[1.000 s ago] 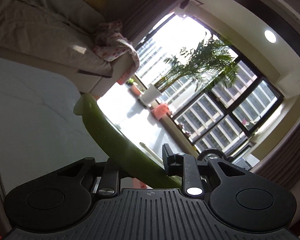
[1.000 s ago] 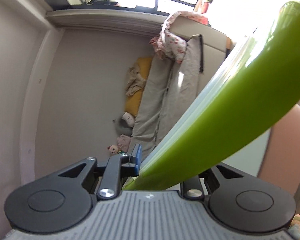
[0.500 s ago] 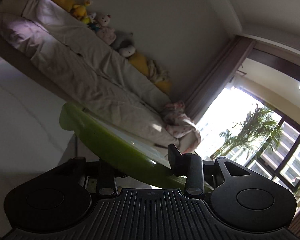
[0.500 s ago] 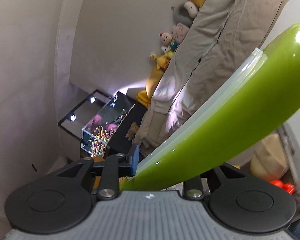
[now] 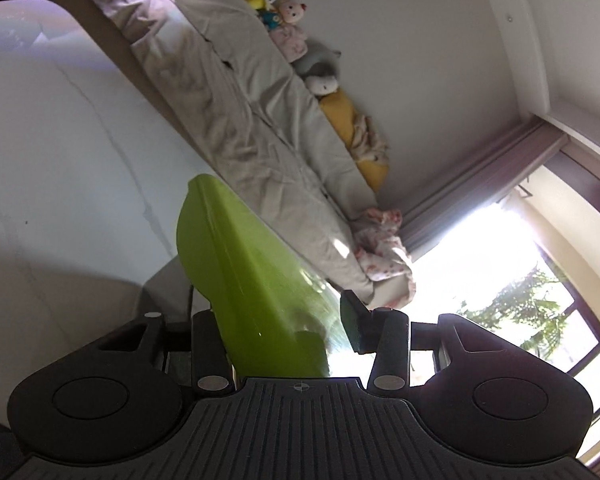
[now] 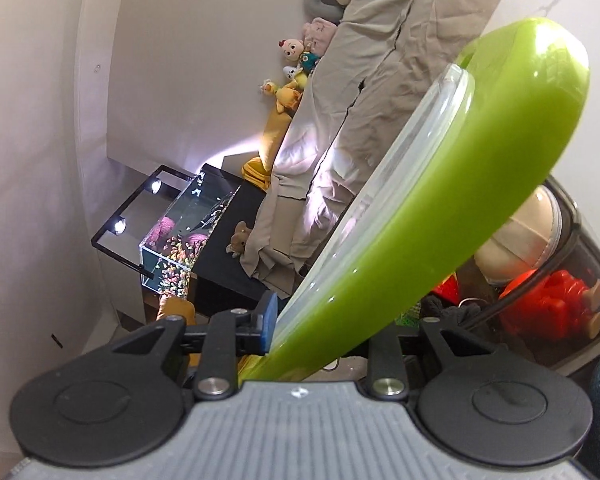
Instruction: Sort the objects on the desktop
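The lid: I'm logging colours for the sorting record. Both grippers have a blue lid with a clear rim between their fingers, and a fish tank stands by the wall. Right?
Not quite: the lid is green, not blue, as the right wrist view shows. The rest stands: it sits between the fingers of the right gripper and the left gripper, whose jaws are opening, and the fish tank stands by the wall.

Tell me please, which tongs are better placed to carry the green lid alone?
Right. The right tongs hold the green lid, with the blue pad against its rim. The left tongs are opening, and a gap shows beside the lid there.
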`<act>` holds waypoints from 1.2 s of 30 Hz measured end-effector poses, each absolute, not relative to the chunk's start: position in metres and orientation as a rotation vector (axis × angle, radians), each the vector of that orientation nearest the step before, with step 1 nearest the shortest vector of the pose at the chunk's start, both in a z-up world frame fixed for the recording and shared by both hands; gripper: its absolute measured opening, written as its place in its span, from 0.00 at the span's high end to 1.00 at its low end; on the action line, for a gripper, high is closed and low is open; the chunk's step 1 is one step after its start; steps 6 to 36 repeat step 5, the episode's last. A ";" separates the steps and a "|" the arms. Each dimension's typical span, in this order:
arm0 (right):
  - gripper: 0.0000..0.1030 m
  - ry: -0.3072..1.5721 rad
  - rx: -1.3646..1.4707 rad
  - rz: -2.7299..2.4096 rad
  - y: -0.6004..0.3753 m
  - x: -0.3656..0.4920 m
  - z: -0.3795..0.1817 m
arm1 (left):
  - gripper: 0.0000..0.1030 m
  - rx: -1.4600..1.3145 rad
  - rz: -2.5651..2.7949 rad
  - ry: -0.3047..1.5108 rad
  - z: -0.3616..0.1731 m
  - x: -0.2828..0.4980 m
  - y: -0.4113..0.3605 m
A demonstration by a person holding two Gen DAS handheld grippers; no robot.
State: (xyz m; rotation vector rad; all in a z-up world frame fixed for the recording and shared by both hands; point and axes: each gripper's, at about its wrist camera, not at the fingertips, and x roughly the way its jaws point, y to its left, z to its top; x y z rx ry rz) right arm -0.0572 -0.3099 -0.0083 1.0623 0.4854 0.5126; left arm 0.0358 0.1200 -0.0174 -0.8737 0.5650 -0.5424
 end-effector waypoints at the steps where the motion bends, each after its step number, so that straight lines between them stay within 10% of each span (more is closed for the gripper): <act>1: 0.70 0.473 1.051 0.501 -0.307 -0.059 -0.007 | 0.54 -0.867 -0.535 0.572 -0.016 0.041 0.120; 36: 0.70 0.433 1.030 0.452 -0.297 -0.061 0.000 | 0.54 -0.798 -0.536 0.594 -0.009 0.068 0.114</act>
